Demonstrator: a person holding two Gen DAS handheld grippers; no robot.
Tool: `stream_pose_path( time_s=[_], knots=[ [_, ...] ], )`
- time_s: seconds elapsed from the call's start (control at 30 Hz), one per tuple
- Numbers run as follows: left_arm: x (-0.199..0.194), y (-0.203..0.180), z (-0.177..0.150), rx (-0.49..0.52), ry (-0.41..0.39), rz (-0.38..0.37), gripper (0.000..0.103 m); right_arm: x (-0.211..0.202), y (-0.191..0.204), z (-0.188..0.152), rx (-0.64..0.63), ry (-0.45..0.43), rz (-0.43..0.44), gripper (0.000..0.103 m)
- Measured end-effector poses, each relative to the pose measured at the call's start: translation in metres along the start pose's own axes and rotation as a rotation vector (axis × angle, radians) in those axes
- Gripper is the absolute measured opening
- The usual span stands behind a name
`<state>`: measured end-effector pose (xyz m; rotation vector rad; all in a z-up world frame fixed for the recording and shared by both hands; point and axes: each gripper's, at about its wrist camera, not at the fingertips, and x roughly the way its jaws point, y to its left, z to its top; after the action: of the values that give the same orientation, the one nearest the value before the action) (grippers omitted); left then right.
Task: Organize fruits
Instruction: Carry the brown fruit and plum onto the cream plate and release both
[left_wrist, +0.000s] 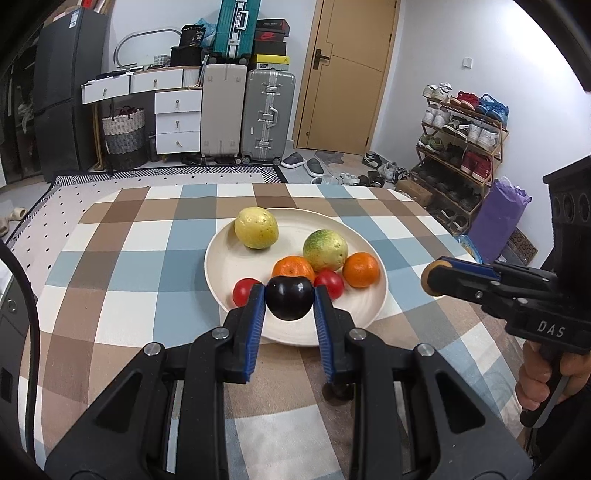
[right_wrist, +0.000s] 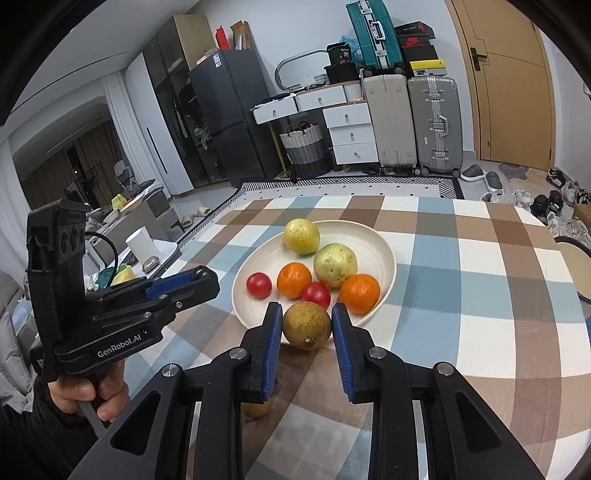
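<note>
cream-coloured plate (left_wrist: 221, 258) at the centre of a checked tablecloth (left_wrist: 122, 266) already carries six fruits: a yellow fruit (left_wrist: 256, 228) at the far side, a green-yellow fruit (left_wrist: 325, 250) beside it, two oranges (left_wrist: 361, 269) and two small red fruits (left_wrist: 245, 291) nearer the cameras; the left gripper (left_wrist: 289, 301) is clamped on a dark plum (left_wrist: 289, 298), held above the near rim of the plate, while the right gripper (right_wrist: 306, 326) is closed around a brownish round fruit (right_wrist: 306, 325), also poised at the plate's near edge; a person's hand (right_wrist: 88, 391) grips the left tool's handle in the right wrist view, and another hand (left_wrist: 546, 376) holds the right tool in the left wrist view; judging by the layout, most of the sorting looks done, with these two carried fruits the next to be set down in the bare near part of the dish; something round shows on the cloth under the right gripper, partly hidden, so whether more fruit is left cannot be told; the cloth, in blue, brown and white squares, covers a table in a lived-in room: suitcases (left_wrist: 247, 118) stacked against the far wall, white drawers (left_wrist: 177, 122), a woven basket (left_wrist: 123, 134), a wooden door (left_wrist: 351, 74), a crowded shoe rack (left_wrist: 461, 147), and a dark fridge (right_wrist: 229, 118) by the curtains
</note>
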<state>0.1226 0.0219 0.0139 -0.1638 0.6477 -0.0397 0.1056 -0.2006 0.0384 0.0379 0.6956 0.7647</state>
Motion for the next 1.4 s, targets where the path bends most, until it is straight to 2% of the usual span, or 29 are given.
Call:
stream_pose_path(
  time_s=[0.37, 0.67, 1.17, 1.4],
  knots=[
    [0.028, 0.014, 0.009, -0.01, 0.001, 0.041, 0.024, 0.021, -0.006, 0.013, -0.005, -0.008, -0.005, 0.028],
    [0.046, 0.018, 0.006, -0.019, 0.011, 0.051, 0.024, 0.048, -0.009, 0.006, -0.017, 0.032, -0.022, 0.028],
    [0.068, 0.014, -0.003, -0.003, 0.06, 0.048, 0.024, 0.071, -0.011, -0.004, 0.001, 0.067, -0.048, 0.028],
    [0.068, 0.014, -0.004, 0.0, 0.041, 0.053, 0.024, 0.07, -0.008, -0.006, -0.025, 0.06, -0.067, 0.031]
  ],
)
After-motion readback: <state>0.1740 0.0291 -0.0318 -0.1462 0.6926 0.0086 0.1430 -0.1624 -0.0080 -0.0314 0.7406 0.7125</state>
